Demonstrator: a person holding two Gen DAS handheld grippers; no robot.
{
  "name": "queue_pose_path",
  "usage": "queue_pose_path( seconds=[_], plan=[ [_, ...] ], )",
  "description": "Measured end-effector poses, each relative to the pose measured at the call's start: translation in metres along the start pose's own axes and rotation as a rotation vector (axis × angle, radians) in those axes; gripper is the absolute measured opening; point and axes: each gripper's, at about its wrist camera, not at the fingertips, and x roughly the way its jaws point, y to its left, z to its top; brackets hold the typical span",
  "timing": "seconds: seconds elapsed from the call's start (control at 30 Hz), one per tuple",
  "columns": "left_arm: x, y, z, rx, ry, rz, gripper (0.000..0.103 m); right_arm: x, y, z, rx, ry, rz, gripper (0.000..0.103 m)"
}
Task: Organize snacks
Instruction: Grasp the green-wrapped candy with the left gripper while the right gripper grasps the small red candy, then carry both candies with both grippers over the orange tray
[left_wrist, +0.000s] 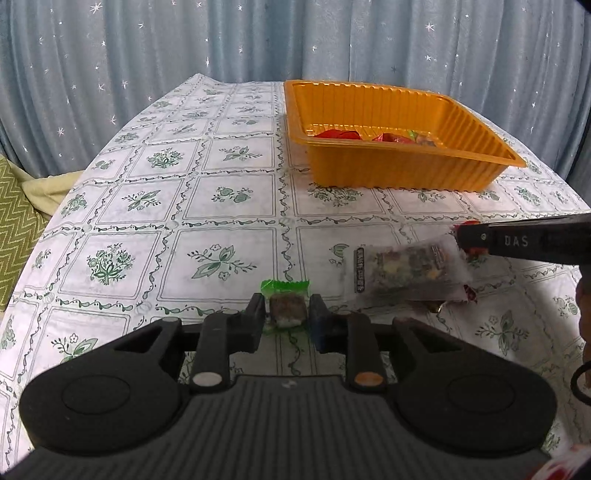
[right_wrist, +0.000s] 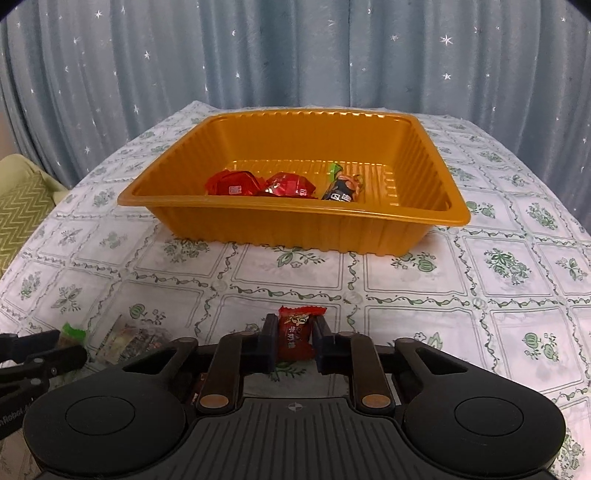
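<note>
Two hand-held grippers work over a table (right_wrist: 517, 295) covered in a green-flowered cloth, each clamped on a wrapped snack. The left gripper (left_wrist: 287, 314) pinches a small brown sweet in a green wrapper (left_wrist: 286, 301), its fingers drawn in narrow against both sides. The right gripper (right_wrist: 295, 341) is closed on a red candy (right_wrist: 298, 334), which stands upright between its pads, the wrapper's top frill clear above them.

At the far side of the table sits an orange tray (right_wrist: 295, 218) with ribbed walls. Inside it lie two red-wrapped sweets (right_wrist: 258, 184) side by side and, to their right, a dark-wrapped bar (right_wrist: 341, 188) with a green end.

On the cloth between the two grippers lies a clear packet (left_wrist: 410, 271) of mixed snacks, just left of the right gripper's fingers. A blue star-print curtain (right_wrist: 295, 55) hangs behind.
</note>
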Motion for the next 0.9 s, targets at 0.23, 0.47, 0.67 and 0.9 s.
queue_pose_path(
  seconds=[0.23, 0.47, 0.67, 0.9],
  plan=[
    [-0.003, -0.001, 0.002, -0.008, 0.012, -0.004, 0.018, -0.017, -0.009, 0.001, 0.026, -0.022, -0.008, 0.019],
    [-0.022, -0.008, 0.012, -0.028, -0.026, -0.04, 0.018, -0.049, -0.017, -0.003, 0.05, -0.052, -0.016, 0.019],
    [-0.041, -0.02, 0.02, -0.054, -0.059, -0.078, 0.018, -0.08, -0.014, -0.005, 0.044, -0.079, -0.016, 0.019],
    [-0.064, -0.031, 0.026, -0.065, -0.085, -0.118, 0.018, -0.108, -0.012, -0.009, 0.057, -0.093, -0.018, 0.019]
  ],
)
